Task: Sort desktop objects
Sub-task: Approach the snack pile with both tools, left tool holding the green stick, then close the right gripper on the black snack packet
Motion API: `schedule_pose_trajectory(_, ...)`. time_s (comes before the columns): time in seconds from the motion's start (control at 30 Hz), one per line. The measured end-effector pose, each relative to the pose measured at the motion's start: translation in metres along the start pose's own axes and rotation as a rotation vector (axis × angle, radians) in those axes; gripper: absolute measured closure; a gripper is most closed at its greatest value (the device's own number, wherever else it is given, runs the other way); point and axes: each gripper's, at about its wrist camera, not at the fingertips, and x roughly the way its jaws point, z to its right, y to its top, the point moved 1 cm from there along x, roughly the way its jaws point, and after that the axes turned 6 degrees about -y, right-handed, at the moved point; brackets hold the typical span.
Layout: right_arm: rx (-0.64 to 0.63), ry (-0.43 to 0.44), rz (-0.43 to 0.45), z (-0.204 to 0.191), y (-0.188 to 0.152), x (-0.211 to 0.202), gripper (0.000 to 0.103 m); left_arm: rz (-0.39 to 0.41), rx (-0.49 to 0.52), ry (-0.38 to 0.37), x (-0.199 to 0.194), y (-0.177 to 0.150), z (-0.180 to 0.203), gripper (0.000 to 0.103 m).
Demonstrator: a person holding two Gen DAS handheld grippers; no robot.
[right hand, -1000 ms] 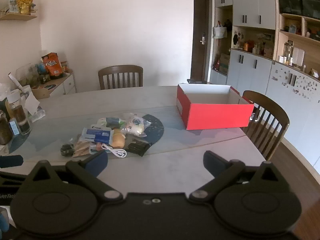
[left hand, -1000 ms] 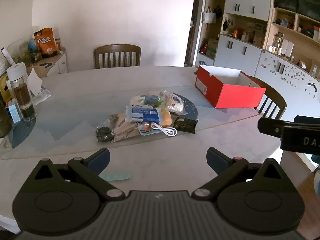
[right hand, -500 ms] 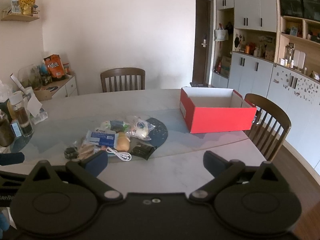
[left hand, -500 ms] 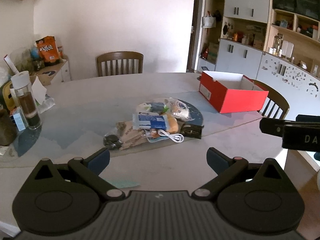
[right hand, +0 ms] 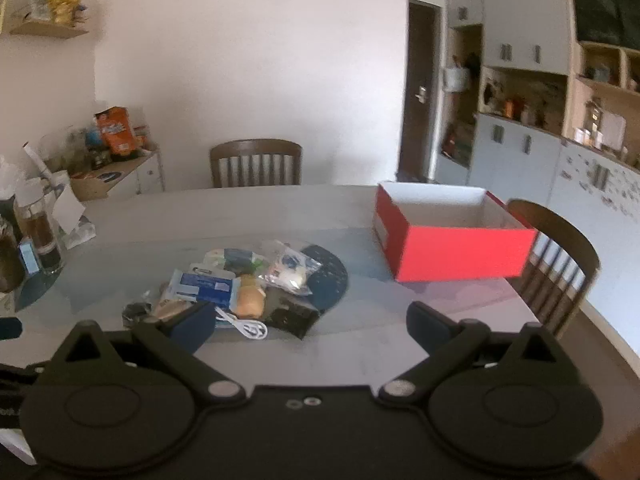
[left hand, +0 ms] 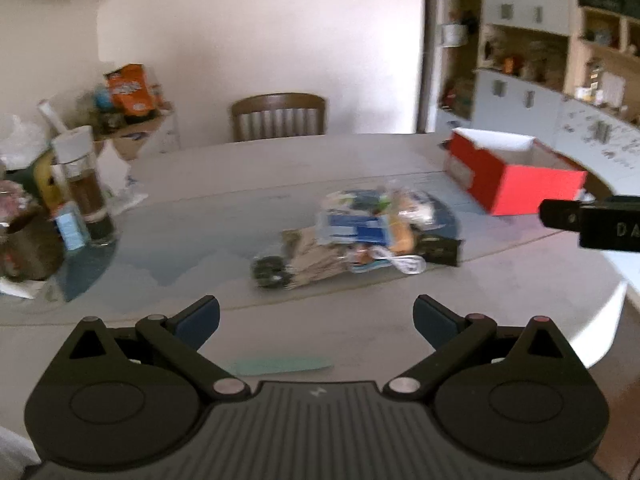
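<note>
A heap of small items (left hand: pixel 356 236) (right hand: pixel 236 288) lies mid-table: a blue-and-white packet (right hand: pixel 204 289), a white cable (right hand: pixel 248 325), a black pouch (right hand: pixel 292 317), a clear bag (right hand: pixel 291 267) and a dark round thing (left hand: pixel 270 273). An open red box (left hand: pixel 514 176) (right hand: pixel 452 236) stands to the right of the heap. My left gripper (left hand: pixel 316 316) is open and empty, short of the heap above the near table. My right gripper (right hand: pixel 308 322) is also open and empty, near the front edge. Its side shows in the left wrist view as a black bar (left hand: pixel 592 220).
A glass bottle with a white cap (left hand: pixel 82 184) and clutter stand at the table's left. A pale green strip (left hand: pixel 280 365) lies on the table near my left gripper. One wooden chair (right hand: pixel 256 162) is behind the table, another (right hand: pixel 554 268) at its right. Cabinets line the right wall.
Both grippers have drawn back and turned a little, so the heap and red box sit farther off. Both stay open. Nothing on the table has moved.
</note>
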Motion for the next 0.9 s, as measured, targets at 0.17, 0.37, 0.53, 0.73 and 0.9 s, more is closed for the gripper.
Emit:
schedule_pose_trajectory(0.17, -0.036, 0.044, -0.012, 0.005, -0.003, 0.035, 0.001, -0.042, -0.042, 0.059, 0.027, -0.007, -0.002, 0.0)
schedule_pose_trajectory(0.37, -0.083, 0.092, -0.047, 0.009, -0.008, 0.081, 0.001, -0.096, -0.103, 0.111, 0.068, -0.023, -0.011, 0.0)
schedule_pose_trajectory(0.53, -0.124, 0.114, -0.074, 0.008, -0.015, 0.12, 0.001, -0.121, -0.152, 0.155, 0.094, -0.036, -0.028, 0.0)
schedule_pose_trajectory(0.73, -0.156, 0.112, -0.1, 0.003, -0.026, 0.163, 0.002, -0.13, -0.129, 0.17, 0.11, -0.049, -0.034, 0.0)
schedule_pose_trajectory(0.9, -0.148, 0.122, -0.143, -0.003, -0.03, 0.192, 0.003, -0.145, -0.105, 0.175, 0.119, -0.054, -0.032, 0.0)
